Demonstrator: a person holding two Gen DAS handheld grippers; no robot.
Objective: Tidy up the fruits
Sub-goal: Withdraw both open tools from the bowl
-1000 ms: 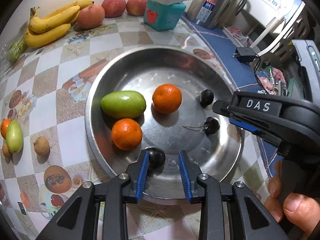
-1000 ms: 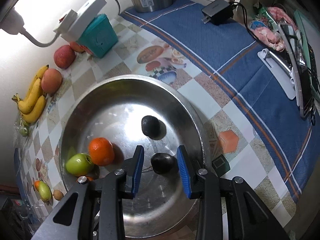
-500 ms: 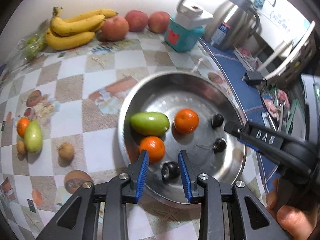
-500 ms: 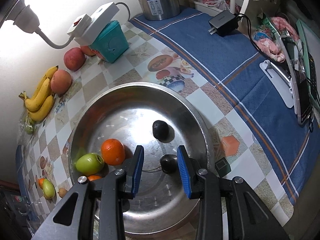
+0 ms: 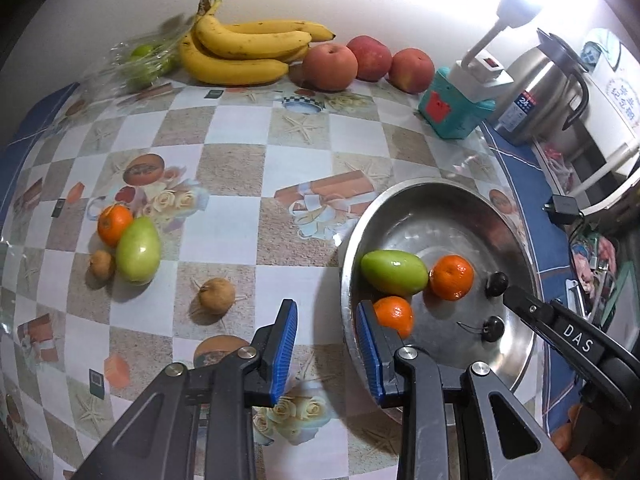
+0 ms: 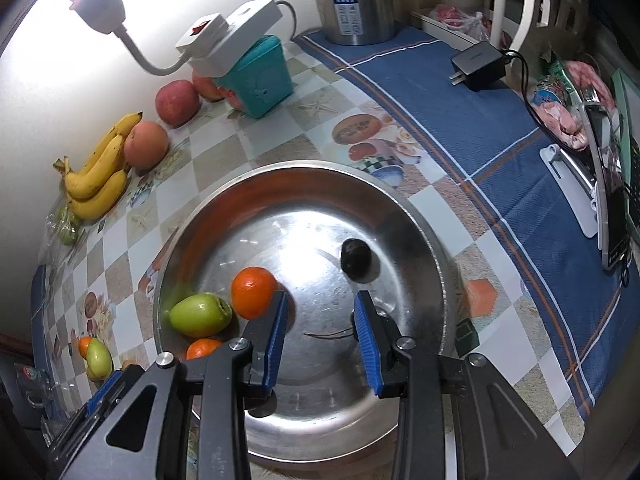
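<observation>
Far left on the checkered vinyl tablecloth [image 5: 236, 168] sit the loose fruits not yet collected: a small orange tangerine [image 5: 114, 225] touching a green mango-shaped fruit [image 5: 138, 250], a small tan round fruit [image 5: 101, 264] just beside them, and a second tan round fruit with a stem [image 5: 217, 295] nearer the middle. Judgement: the tan fruits look light, firm and prone to rolling on the smooth cloth; best taken across the widest part. The green fruit looks heavier and glossy, so likely slippery; grip across its short axis, gently, as the skin may bruise. The left gripper [image 5: 326, 344] hovers over the cloth at the left rim of the round stainless-steel basin [image 5: 520, 256], fingers wide apart, holding nothing. Inside the basin lie a second green fruit [image 5: 394, 273], two tangerines [image 5: 452, 277] and two dark cherry-like fruits [image 5: 496, 284], apart from one another. The right gripper [image 6: 322, 340] hangs over the basin floor, fingers wide and empty; one dark fruit sits partly hidden behind its right finger. At the far wall: yellow bananas [image 5: 244, 50], three red apples [image 5: 330, 67], a teal box [image 5: 454, 114], a steel kettle [image 5: 540, 96]. A blue cloth [image 6: 480, 128] covers the right side, cluttered.
</observation>
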